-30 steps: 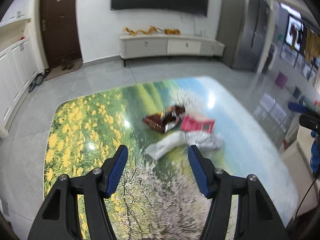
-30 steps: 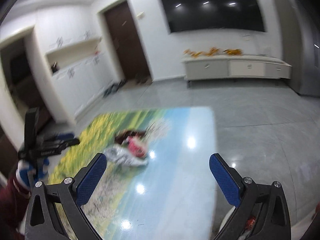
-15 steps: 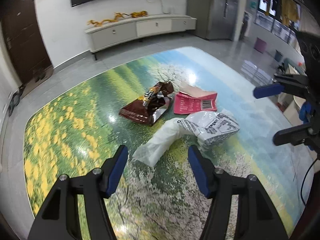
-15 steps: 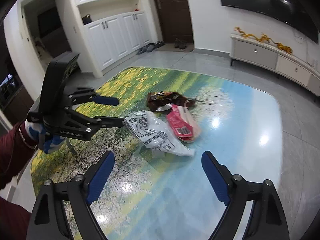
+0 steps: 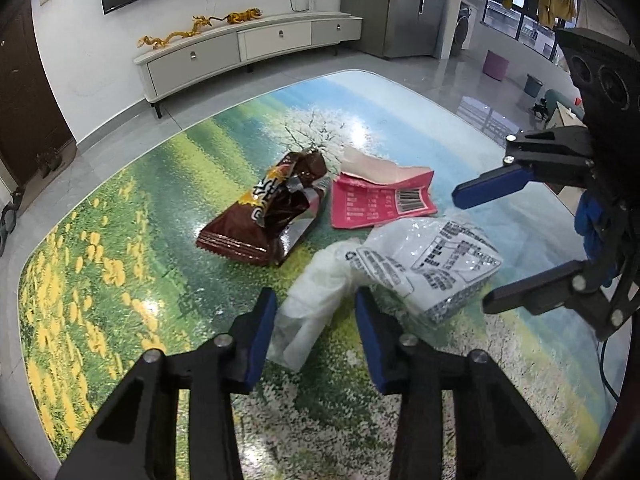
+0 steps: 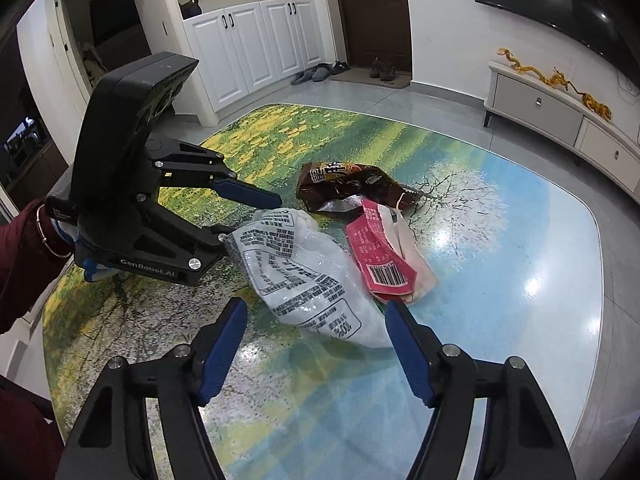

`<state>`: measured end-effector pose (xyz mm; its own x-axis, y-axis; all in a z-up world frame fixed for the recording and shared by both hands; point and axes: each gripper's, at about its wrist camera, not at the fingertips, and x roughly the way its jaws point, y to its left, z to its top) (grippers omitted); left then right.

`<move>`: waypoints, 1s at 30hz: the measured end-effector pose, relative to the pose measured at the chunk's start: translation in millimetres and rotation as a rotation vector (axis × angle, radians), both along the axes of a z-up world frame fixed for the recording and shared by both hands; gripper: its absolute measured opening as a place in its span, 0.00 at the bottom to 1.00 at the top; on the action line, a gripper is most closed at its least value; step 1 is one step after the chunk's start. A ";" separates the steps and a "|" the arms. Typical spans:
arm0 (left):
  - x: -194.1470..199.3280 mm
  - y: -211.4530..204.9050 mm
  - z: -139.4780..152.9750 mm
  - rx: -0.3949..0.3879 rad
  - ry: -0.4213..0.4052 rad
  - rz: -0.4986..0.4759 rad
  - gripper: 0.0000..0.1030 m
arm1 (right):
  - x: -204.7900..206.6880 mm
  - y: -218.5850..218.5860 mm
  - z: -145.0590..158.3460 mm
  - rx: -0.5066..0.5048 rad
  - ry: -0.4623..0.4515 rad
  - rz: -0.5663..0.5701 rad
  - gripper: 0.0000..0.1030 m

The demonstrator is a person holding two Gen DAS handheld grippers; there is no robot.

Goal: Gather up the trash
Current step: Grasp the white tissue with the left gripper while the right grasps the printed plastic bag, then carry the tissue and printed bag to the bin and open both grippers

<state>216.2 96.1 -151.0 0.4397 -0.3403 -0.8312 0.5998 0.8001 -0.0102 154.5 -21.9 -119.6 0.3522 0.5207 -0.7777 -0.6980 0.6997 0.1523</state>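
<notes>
A clear printed plastic bag [image 5: 424, 268] lies crumpled mid-bench [image 5: 120, 240], touching a pink wrapper [image 5: 380, 204] beside a brown snack packet [image 5: 268, 220]. The left claw [image 5: 316, 320] is released, its fingers straddling the bag's white twisted end. The right claw [image 6: 316, 344], also released, brackets the bag's other end.

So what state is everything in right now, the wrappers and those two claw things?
Left gripper: open, fingers either side of the clear bag's white end.
Right gripper: open, around the bag's printed end.
Clear printed bag: crumpled, lying on the table.
Brown snack wrapper: torn open, flat.
Pink packet: torn open, flat.
</notes>
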 end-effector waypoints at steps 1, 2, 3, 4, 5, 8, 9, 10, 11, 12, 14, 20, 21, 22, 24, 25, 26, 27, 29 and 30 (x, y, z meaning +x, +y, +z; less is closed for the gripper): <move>-0.4 -1.4 -1.3 -0.002 0.005 -0.002 0.28 | 0.5 1.4 -0.6 -0.002 -0.003 0.003 0.61; -1.0 -2.2 -2.4 -0.005 0.010 -0.002 0.26 | 0.0 1.8 -1.0 -0.004 -0.006 0.005 0.56; -0.6 -1.9 -2.9 -0.008 0.007 -0.001 0.24 | 0.2 2.8 -1.7 -0.007 -0.008 0.006 0.53; -1.5 -2.3 -3.2 -0.011 0.008 -0.001 0.20 | 0.8 3.3 -2.1 -0.010 -0.008 0.005 0.47; -2.7 -2.5 -3.4 -0.017 0.012 0.001 0.19 | 0.8 4.0 -3.0 -0.013 -0.008 0.001 0.40; -7.1 -0.1 -2.7 -0.031 0.011 0.029 0.13 | -1.1 0.8 -3.3 0.003 0.001 -0.008 0.29; -9.2 1.8 -2.3 -0.037 0.011 0.041 0.12 | -2.2 -0.6 -2.7 0.009 0.002 -0.011 0.28; -11.4 3.4 -1.9 -0.040 0.010 0.054 0.10 | -4.6 -2.6 -1.9 0.015 0.002 -0.015 0.25; -14.9 5.4 -1.7 -0.041 0.008 0.070 0.10 | -6.8 -4.7 -1.3 0.020 0.003 -0.021 0.24; -20.2 6.9 -1.3 -0.042 0.006 0.079 0.10 | -8.8 -6.9 -0.3 0.027 0.005 -0.027 0.23; -29.1 10.3 0.4 -0.046 -0.001 0.103 0.09 | -13.4 -14.8 2.5 0.060 0.019 -0.048 0.21; -55.0 20.9 12.2 -0.075 -0.020 0.165 0.09 | -27.6 -42.2 13.3 0.173 0.060 -0.122 0.14; -59.2 22.2 14.7 -0.077 -0.025 0.173 0.09 | -29.8 -46.4 14.4 0.192 0.068 -0.135 0.14; -64.3 23.4 17.1 -0.080 -0.029 0.181 0.09 | -33.1 -51.6 16.0 0.214 0.078 -0.149 0.13; -74.6 27.5 23.3 -0.092 -0.038 0.202 0.09 | -38.6 -59.0 18.5 0.245 0.093 -0.162 0.12; -79.0 29.6 25.7 -0.098 -0.042 0.208 0.09 | -42.0 -62.7 20.3 0.261 0.098 -0.173 0.12; -85.0 32.1 30.4 -0.107 -0.050 0.220 0.09 | -45.3 -66.0 22.1 0.275 0.102 -0.180 0.11; -87.5 33.7 33.7 -0.113 -0.054 0.226 0.09 | -48.5 -68.7 24.4 0.287 0.104 -0.185 0.11; -96.1 36.7 42.3 -0.129 -0.068 0.238 0.09 | -56.8 -74.0 30.6 0.312 0.102 -0.194 0.11; -99.3 37.5 46.0 -0.133 -0.075 0.242 0.09 | -60.5 -76.4 33.5 0.323 0.099 -0.198 0.11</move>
<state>116.9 133.6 -105.0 0.5803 -0.3218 -0.7481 0.3943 0.9148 -0.0876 94.0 -98.3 -86.0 0.4020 0.6739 -0.6198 -0.5253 0.7242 0.4467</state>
